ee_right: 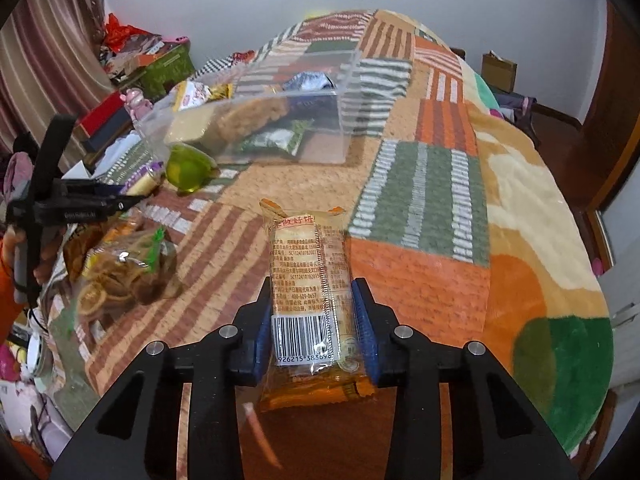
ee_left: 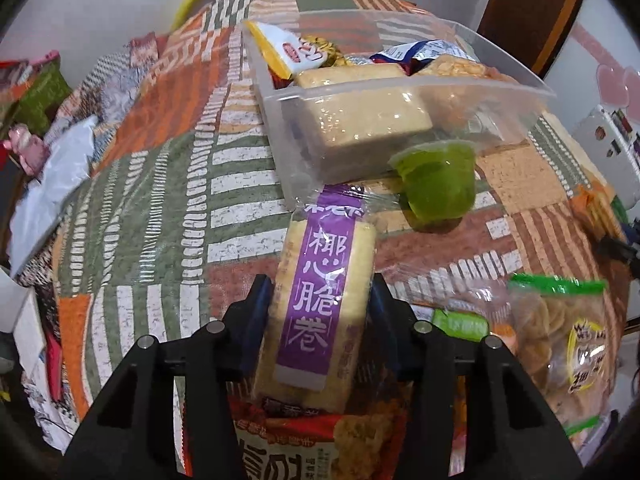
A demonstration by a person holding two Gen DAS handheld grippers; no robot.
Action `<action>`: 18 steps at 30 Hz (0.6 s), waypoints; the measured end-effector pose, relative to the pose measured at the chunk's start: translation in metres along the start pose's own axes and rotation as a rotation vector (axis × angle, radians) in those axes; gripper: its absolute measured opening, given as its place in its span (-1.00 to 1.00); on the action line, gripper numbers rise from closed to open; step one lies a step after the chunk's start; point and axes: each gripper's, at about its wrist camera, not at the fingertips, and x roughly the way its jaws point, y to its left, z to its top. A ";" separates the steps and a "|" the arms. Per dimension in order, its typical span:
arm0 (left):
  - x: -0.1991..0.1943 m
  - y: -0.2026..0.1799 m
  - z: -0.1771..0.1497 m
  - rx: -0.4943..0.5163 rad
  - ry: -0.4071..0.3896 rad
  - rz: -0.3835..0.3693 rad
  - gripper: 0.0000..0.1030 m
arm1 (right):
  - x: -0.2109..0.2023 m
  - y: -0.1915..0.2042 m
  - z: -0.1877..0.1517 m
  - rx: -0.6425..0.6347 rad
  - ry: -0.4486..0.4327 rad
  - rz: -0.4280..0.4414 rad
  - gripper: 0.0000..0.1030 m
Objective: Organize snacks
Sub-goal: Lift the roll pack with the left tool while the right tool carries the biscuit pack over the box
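My left gripper (ee_left: 320, 292) is shut on a pale roll snack with a purple label (ee_left: 318, 300), held above the bedspread just short of the clear plastic bin (ee_left: 400, 92). The bin holds several wrapped snacks. A green jelly cup (ee_left: 438, 178) lies on its side at the bin's near wall. My right gripper (ee_right: 312, 296) is shut on an orange-edged cracker packet (ee_right: 310, 280), barcode side up, above the bedspread. The right wrist view also shows the bin (ee_right: 280, 108), the jelly cup (ee_right: 186, 170) and the left gripper (ee_right: 132, 200) at far left.
A clear bag of round biscuits (ee_left: 560, 344) (ee_right: 128, 272) and a red snack pack (ee_left: 296, 440) lie on the patchwork bedspread (ee_right: 420, 184). Boxes and clutter (ee_right: 132, 60) stand beside the bed at left. A wooden door (ee_left: 536, 12) is behind the bin.
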 end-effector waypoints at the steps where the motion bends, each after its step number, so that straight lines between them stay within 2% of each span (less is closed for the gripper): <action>1: -0.003 -0.002 -0.002 0.001 -0.011 0.007 -0.07 | -0.001 0.001 0.001 0.000 -0.007 0.003 -0.35; 8: -0.032 -0.001 -0.007 -0.006 -0.103 0.029 -0.08 | -0.006 0.006 0.013 0.000 -0.042 0.013 -0.35; 18: -0.070 -0.001 0.004 -0.050 -0.205 0.011 -0.09 | -0.020 0.017 0.044 -0.034 -0.137 0.004 -0.35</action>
